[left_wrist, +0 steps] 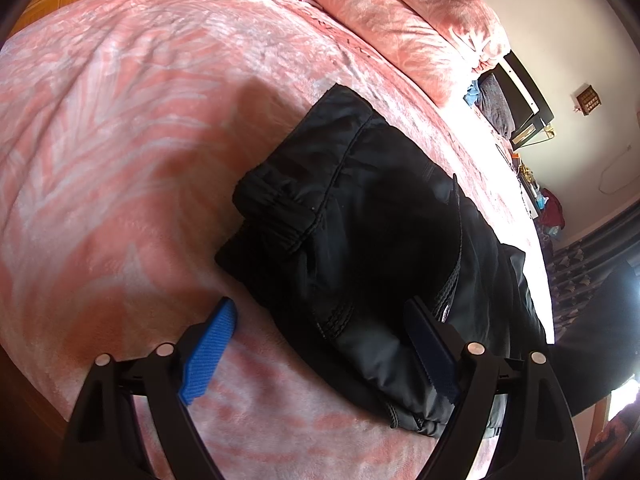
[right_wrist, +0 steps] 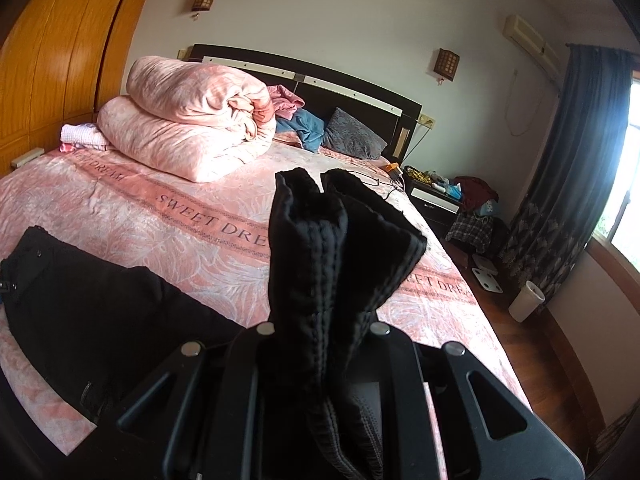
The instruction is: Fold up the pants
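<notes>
1. Bed [right_wrist: 168, 216]: pink patterned cover lettered "SWEET DREAM", filling most of both your views.
2. Folded duvet [right_wrist: 188, 128]: pink, stacked near the dark headboard [right_wrist: 360, 96].
3. Pants [left_wrist: 360, 232]: black, lying on the cover near the bed's edge. The waistband end spreads flat under your left gripper. The leg ends are lifted, standing bunched above your right gripper.
4. Left gripper [left_wrist: 320, 344]: jaws wide apart, nothing held. Its blue pad [left_wrist: 208, 356] hangs over bare cover, and the other pad [left_wrist: 430, 354] over the black cloth.
5. Right gripper [right_wrist: 320, 332]: you have it clamped shut on the pants' leg ends, pads hidden by the fabric.
</notes>
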`<move>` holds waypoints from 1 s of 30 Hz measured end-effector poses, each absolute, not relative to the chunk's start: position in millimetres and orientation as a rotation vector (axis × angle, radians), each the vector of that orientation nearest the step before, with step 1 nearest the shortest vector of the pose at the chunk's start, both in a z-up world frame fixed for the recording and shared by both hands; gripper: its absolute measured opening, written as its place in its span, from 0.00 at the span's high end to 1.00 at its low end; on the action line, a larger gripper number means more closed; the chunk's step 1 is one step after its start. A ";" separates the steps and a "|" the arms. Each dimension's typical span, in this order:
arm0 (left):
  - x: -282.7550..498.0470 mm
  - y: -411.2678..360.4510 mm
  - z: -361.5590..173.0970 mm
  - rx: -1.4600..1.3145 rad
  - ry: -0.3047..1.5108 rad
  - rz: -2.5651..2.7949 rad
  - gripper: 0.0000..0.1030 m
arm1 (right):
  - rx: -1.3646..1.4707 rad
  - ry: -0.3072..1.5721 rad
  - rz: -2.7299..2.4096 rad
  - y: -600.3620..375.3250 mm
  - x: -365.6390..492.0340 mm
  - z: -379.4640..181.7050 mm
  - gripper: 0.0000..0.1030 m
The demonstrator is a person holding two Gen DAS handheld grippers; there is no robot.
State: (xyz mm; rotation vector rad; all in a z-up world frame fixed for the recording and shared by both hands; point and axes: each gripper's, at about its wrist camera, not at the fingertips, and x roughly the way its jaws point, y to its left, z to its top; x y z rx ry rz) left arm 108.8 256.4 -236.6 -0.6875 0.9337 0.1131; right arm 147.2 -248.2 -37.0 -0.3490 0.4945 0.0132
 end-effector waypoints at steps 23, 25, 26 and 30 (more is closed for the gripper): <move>106.2 259.7 -238.0 -0.712 0.925 0.094 0.16 | -0.634 0.488 0.024 -178.4 142.5 -86.7 0.88; 105.6 260.1 -238.0 -0.715 0.923 0.093 0.16 | -0.654 0.490 0.022 -174.7 143.8 -90.0 0.88; 105.6 260.5 -238.0 -0.716 0.923 0.092 0.16 | -0.672 0.489 0.018 -171.8 143.9 -92.9 0.88; 105.4 261.0 -238.0 -0.722 0.920 0.090 0.16 | -0.785 0.464 -0.010 -157.0 139.8 -109.7 0.88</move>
